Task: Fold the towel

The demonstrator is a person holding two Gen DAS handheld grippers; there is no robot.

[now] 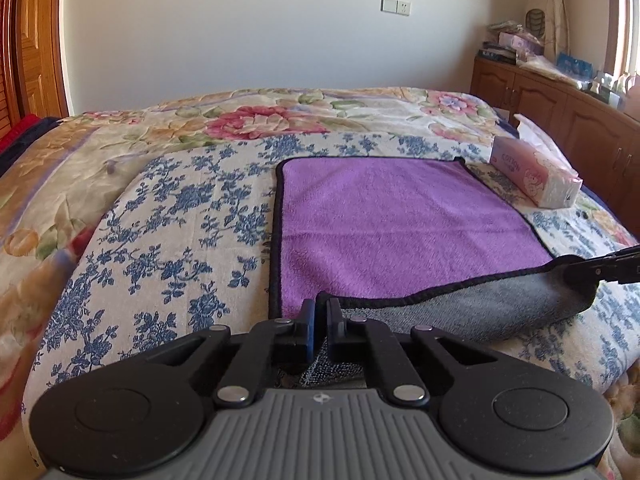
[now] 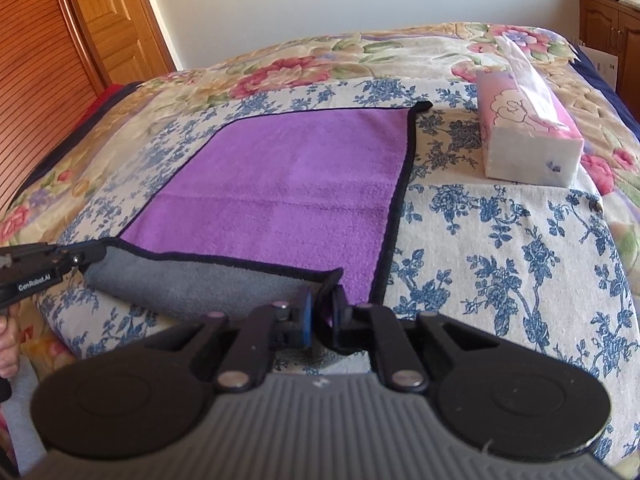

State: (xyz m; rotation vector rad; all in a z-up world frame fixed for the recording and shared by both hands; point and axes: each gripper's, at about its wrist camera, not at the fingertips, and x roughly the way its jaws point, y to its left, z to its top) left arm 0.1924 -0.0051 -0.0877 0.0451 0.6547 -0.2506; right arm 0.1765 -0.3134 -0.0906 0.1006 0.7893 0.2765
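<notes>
A purple towel (image 1: pixel 392 220) with a black border and a grey underside lies on the blue-flowered cloth on the bed; it also shows in the right wrist view (image 2: pixel 280 192). Its near edge is lifted and curled over, showing the grey side (image 1: pixel 480 312). My left gripper (image 1: pixel 321 312) is shut on the near left corner of the towel. My right gripper (image 2: pixel 322 304) is shut on the near right corner. Each gripper shows at the edge of the other's view, the right gripper (image 1: pixel 576 276) at the right and the left gripper (image 2: pixel 86 258) at the left.
A pink tissue box (image 1: pixel 536 176) lies on the bed just right of the towel's far corner, also in the right wrist view (image 2: pixel 528 128). A flowered quilt (image 1: pixel 260 120) covers the bed. Wooden cabinets (image 1: pixel 560 108) stand at the right, a wooden door (image 2: pixel 100 20) at the left.
</notes>
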